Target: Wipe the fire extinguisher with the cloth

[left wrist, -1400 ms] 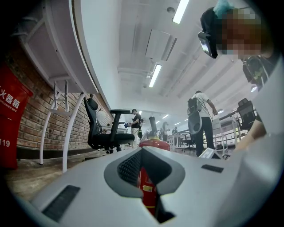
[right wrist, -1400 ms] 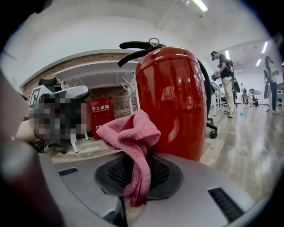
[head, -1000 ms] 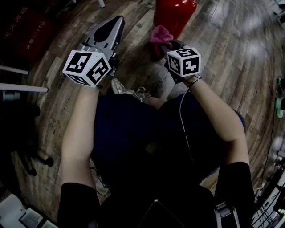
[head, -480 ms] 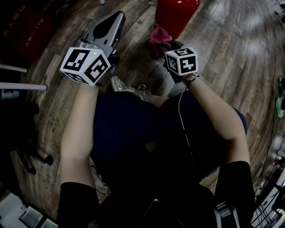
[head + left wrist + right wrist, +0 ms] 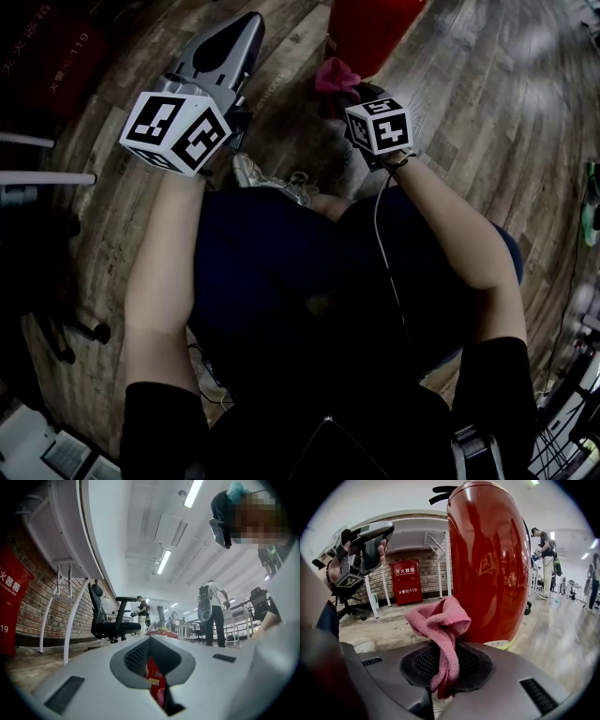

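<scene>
right hand-held gripper (image 5: 440,670) pinches cloth (image 5: 439,618) just beside fire extinguisher (image 5: 487,564); left hand-held gripper (image 5: 157,677) pressed together, empty; we fear a hard wipe tips it

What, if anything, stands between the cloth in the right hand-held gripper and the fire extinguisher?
Nothing visible. The cloth, pinched in the right hand-held gripper, sits just in front of the extinguisher; whether they touch is unclear.
</scene>
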A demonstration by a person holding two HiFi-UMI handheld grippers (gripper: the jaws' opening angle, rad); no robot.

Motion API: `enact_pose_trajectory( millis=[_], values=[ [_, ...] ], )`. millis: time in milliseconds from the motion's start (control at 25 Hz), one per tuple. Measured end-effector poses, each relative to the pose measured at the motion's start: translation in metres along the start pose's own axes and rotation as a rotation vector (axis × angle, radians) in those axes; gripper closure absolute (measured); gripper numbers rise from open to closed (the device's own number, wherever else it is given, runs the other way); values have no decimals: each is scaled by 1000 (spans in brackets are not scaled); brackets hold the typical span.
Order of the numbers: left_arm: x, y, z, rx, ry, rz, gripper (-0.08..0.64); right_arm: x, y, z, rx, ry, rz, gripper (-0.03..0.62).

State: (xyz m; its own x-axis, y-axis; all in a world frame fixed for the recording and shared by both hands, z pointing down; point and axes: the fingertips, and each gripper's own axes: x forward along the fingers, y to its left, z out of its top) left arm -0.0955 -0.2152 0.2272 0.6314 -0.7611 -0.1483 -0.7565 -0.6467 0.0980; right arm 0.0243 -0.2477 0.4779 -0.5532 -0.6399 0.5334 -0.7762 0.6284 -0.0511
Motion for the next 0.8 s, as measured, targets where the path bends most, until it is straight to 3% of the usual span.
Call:
enact_pose_trajectory(
  millis=[800],
  values=[
    [2, -5, 5, -24, -16, -23, 546, 26, 4, -39, -205, 107, -6, 522]
  ],
)
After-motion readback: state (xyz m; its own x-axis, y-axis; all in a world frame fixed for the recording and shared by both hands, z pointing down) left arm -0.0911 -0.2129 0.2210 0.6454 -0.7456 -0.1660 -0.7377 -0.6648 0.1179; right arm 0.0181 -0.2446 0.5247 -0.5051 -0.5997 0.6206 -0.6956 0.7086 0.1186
